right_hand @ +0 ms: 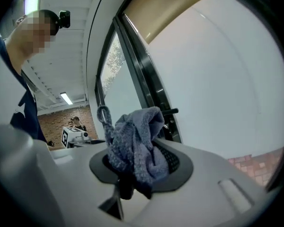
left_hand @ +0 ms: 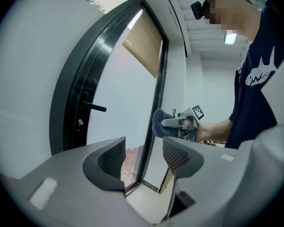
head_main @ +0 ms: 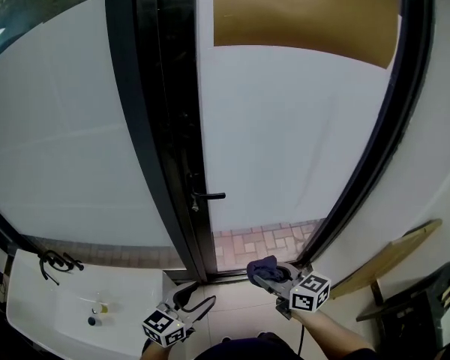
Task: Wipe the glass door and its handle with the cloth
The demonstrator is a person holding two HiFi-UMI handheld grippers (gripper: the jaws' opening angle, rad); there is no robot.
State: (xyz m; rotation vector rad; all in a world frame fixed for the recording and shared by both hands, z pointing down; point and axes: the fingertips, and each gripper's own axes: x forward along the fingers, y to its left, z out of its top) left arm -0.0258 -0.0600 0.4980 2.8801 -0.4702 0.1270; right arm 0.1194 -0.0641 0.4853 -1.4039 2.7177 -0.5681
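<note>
Blue-grey cloth (right_hand: 135, 145) bunched in right claw (head_main: 272, 274), clenched on it, held low | left claw (left_hand: 143, 157) released, empty | step: approach, cloth apart from glass door (head_main: 292, 133) and lever handle (head_main: 210, 196) | next: raise cloth flat onto pane

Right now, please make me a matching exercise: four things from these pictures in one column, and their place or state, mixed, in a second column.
1. cloth
2. left gripper
3. door handle
4. brown shade

a. black, sticks out sideways
b. open, nothing between
c. covers the top of the glass door
d. bunched between shut jaws

Pairs: 1-d, 2-b, 3-a, 4-c.
</note>
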